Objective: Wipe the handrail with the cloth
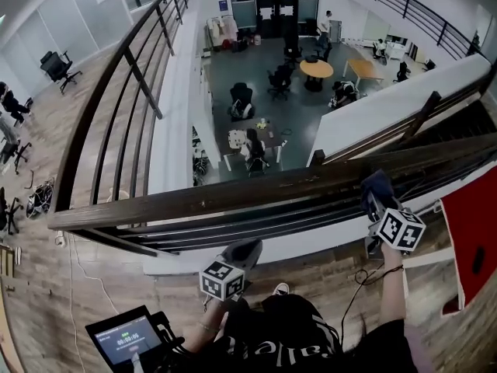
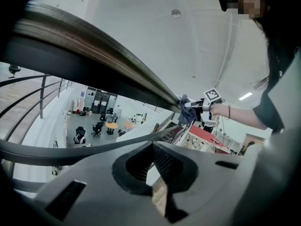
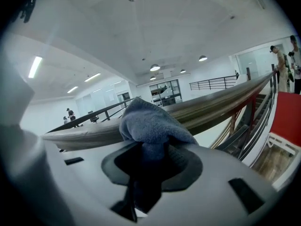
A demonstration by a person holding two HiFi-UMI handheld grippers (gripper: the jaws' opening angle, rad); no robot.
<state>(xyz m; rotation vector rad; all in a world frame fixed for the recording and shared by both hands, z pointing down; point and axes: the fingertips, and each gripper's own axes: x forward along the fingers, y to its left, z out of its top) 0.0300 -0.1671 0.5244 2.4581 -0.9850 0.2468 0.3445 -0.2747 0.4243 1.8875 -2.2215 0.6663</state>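
The person's dark shirt (image 1: 299, 334) fills the bottom of the head view, with a small lit screen (image 1: 128, 338) just to its left. The left gripper (image 1: 242, 251) hangs below the wooden handrail (image 1: 233, 196), apart from it. Its own view shows the jaws closed to a thin slit, with nothing between them and the rail (image 2: 117, 76) sweeping overhead. The handrail runs across the balcony edge from left to right, with dark bars beneath it and an office floor with chairs and a round table (image 1: 316, 69) far below.

Toward the handrail's right end, the right gripper (image 1: 378, 202) is clamped on a blue-grey cloth (image 1: 377, 185). In the right gripper view the cloth (image 3: 153, 124) bulges out from between the closed jaws and presses against the handrail's top face (image 3: 216, 102). A red panel (image 1: 470, 243) stands at the far right.
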